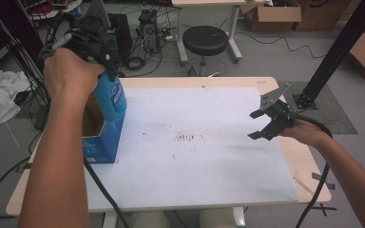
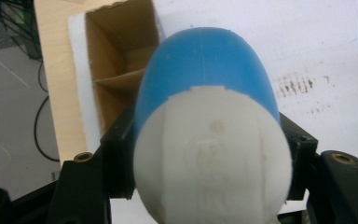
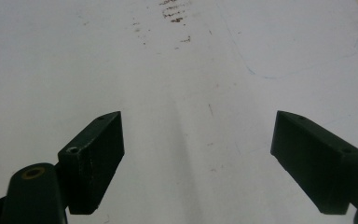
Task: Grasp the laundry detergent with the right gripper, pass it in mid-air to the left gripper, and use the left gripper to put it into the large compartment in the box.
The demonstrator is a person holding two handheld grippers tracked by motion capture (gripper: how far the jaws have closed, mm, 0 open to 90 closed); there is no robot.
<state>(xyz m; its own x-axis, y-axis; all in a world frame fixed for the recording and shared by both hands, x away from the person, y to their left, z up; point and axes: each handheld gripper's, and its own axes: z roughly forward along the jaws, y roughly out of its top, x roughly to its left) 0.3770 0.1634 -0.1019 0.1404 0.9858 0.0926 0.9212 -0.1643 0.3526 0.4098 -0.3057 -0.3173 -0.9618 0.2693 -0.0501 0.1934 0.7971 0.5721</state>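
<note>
White board (image 1: pixel 195 161) covers the table; left gripper (image 2: pixel 205 154) clamps a blue bottle (image 1: pixel 111 97) by its white cap above the open carton (image 1: pixel 100 137). Right gripper (image 1: pixel 266 124) hangs spread, empty. Advise lowering vertically, centred on a compartment

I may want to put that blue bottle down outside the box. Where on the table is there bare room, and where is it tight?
The white sheet is bare from the box across to the right gripper, apart from a few brown marks mid-sheet. It is tight at the left edge, where the left gripper holds the bottle over the box.
</note>
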